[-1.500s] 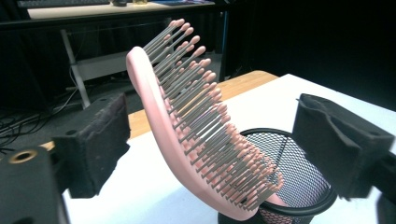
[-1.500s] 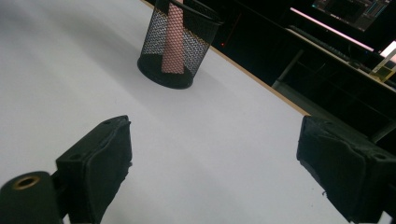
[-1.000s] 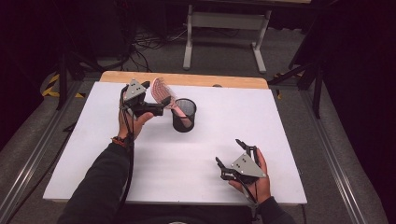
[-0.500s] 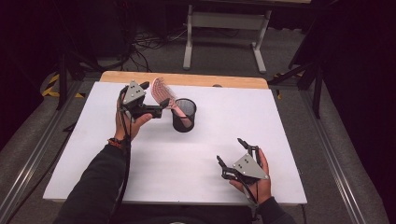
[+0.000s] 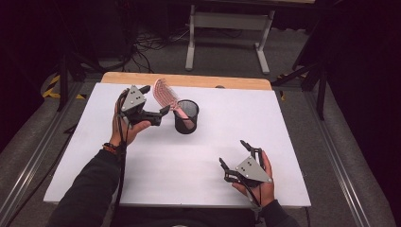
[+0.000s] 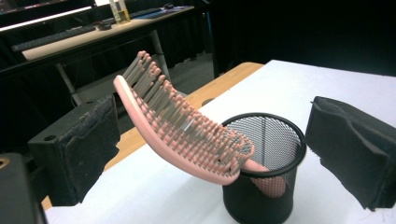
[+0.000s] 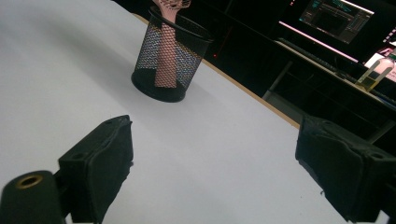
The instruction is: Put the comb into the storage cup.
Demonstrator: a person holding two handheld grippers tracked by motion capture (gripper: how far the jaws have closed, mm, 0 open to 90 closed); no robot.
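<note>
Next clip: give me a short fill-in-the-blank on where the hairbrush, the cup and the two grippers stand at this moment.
1. The pink hairbrush stands with its handle inside the black ____ cup.
2. The left gripper is beside the brush with its jaws ____.
3. The right gripper is open and holds ____.
4. The cup stands on the ____ table.

Missing words: mesh; open; nothing; white
</note>
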